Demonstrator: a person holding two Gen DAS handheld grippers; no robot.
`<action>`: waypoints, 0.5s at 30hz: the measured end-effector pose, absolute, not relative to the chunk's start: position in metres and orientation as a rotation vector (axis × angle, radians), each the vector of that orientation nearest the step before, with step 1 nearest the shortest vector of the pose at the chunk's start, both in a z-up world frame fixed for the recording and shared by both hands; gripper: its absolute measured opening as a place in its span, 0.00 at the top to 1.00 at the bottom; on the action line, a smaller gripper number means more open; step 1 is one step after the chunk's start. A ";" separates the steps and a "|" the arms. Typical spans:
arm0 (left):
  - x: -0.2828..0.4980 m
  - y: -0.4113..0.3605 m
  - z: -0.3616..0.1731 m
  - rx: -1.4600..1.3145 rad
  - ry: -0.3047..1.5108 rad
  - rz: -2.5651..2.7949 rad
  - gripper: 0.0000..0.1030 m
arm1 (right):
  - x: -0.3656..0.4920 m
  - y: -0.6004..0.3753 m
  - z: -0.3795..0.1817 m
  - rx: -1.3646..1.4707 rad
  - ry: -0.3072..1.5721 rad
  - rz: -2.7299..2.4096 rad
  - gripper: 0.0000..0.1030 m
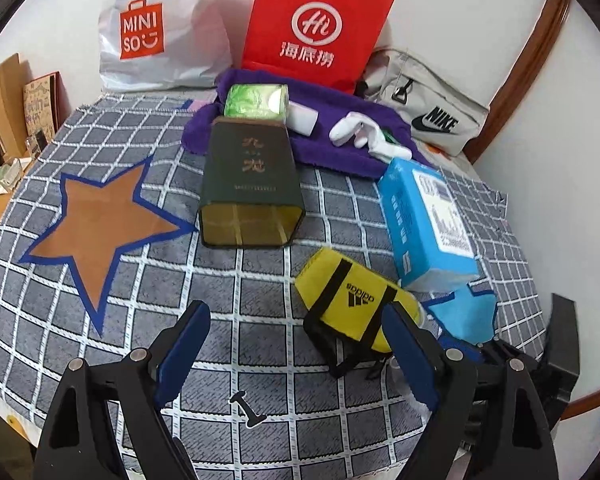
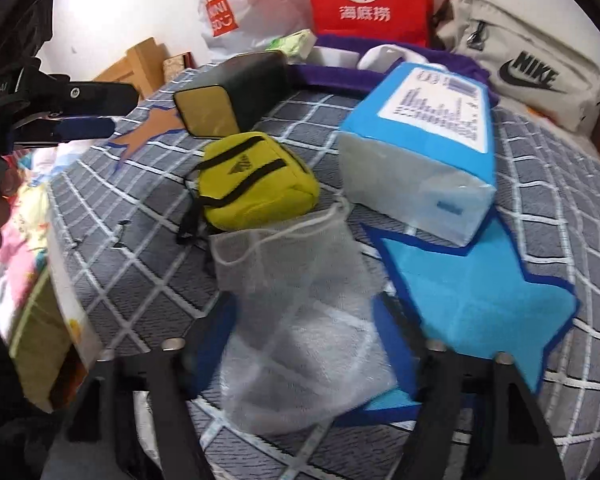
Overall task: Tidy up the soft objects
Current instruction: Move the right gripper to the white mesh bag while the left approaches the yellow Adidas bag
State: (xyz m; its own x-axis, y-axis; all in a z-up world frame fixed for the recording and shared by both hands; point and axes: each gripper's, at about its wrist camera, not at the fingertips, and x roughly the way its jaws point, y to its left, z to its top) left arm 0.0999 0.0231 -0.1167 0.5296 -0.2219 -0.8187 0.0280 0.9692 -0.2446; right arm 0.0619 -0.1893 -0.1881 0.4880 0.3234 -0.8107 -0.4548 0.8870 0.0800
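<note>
My right gripper (image 2: 306, 328) is down over a white mesh drawstring bag (image 2: 296, 300) that lies on the checked cloth, and its blue pads touch the bag's two sides. The picture is blurred there. Just beyond the bag lies a yellow Adidas pouch (image 2: 256, 184), also seen as the yellow pouch (image 1: 348, 300) by my left gripper's right finger. My left gripper (image 1: 296, 344) hovers open over the cloth with nothing between its fingers. A blue tissue pack (image 1: 424, 216) rests partly on a light blue star (image 2: 476, 300).
A dark green tin (image 1: 252, 176) lies on its side mid-table beside a brown star (image 1: 96, 216). Behind it, a purple towel (image 1: 340, 152) carries a green tissue pack (image 1: 256, 100) and white socks (image 1: 360, 132). A Miniso bag (image 1: 156, 32), red paper bag (image 1: 312, 24) and Nike bag (image 1: 428, 108) line the wall.
</note>
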 end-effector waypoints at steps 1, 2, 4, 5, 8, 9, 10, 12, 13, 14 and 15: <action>0.100 0.021 -0.120 -0.203 1.013 -0.151 0.15 | 0.061 -0.192 -0.188 -0.163 0.946 0.463 0.65; 0.101 0.019 -0.122 -0.198 1.018 -0.151 0.15 | 0.061 -0.197 -0.188 -0.156 0.948 0.460 0.76; 0.102 0.015 -0.127 -0.187 1.033 -0.155 0.15 | 0.063 -0.210 -0.188 -0.109 0.968 0.460 0.92; 0.103 0.012 -0.129 -0.181 1.041 -0.159 0.15 | 0.063 -0.215 -0.188 -0.087 0.976 0.466 0.93; 0.105 0.006 -0.132 -0.169 1.048 -0.166 0.15 | 0.062 -0.225 -0.185 -0.057 0.991 0.480 0.93; 0.106 0.005 -0.132 -0.170 1.050 -0.169 0.15 | 0.061 -0.226 -0.183 -0.052 0.986 0.483 0.93; 0.106 0.005 -0.133 -0.174 1.050 -0.171 0.15 | 0.060 -0.227 -0.180 -0.039 0.978 0.502 0.88; 0.108 0.004 -0.135 -0.179 1.055 -0.173 0.15 | 0.060 -0.225 -0.180 -0.020 0.976 0.539 0.56; 0.108 0.003 -0.136 -0.180 1.060 -0.172 0.15 | 0.060 -0.222 -0.179 -0.021 0.964 0.552 0.30; 0.109 0.003 -0.138 -0.181 1.065 -0.172 0.15 | 0.059 -0.218 -0.179 -0.035 0.938 0.552 0.21; 0.108 0.003 -0.139 -0.182 1.067 -0.174 0.15 | 0.059 -0.214 -0.179 -0.046 0.928 0.554 0.21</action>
State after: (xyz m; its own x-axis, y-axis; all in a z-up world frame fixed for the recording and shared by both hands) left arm 0.1083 0.0031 -0.1385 0.4718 -0.2288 -0.8515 0.0530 0.9714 -0.2317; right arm 0.0585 -0.2138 -0.1788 0.4705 0.4333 -0.7687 -0.4716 0.8597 0.1959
